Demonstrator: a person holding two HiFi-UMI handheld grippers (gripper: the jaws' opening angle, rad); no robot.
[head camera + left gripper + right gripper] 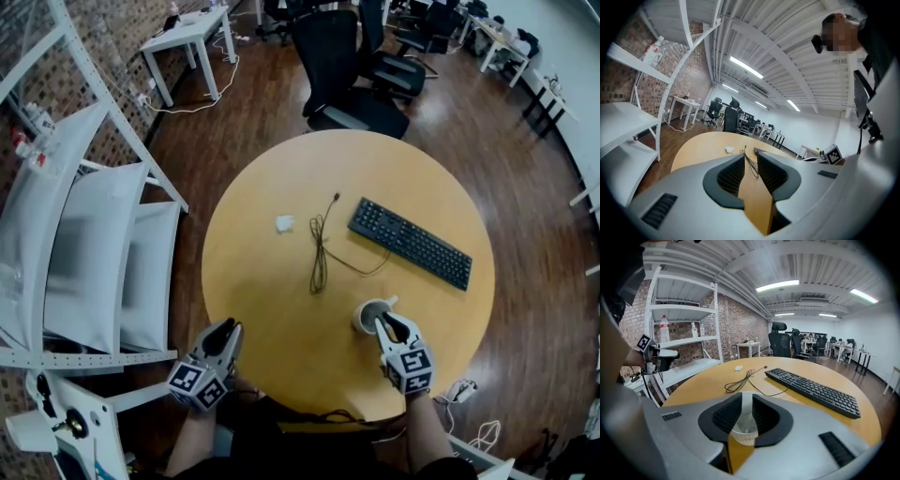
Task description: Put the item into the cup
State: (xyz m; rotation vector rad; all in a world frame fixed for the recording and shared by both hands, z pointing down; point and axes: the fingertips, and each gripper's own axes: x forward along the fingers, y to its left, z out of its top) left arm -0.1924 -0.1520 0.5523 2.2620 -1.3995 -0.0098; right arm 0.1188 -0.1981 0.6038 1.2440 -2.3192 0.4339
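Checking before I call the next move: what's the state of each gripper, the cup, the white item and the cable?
Left gripper: open, nothing between the jaws.
Right gripper: open, jaws at the cup.
Cup: upright on the table.
White item: lying on the table, not in the cup.
Cable: loosely bunched, one end free.

Grey left gripper (pixel 229 326) and right gripper (pixel 387 322), black pads (pixel 726 416)
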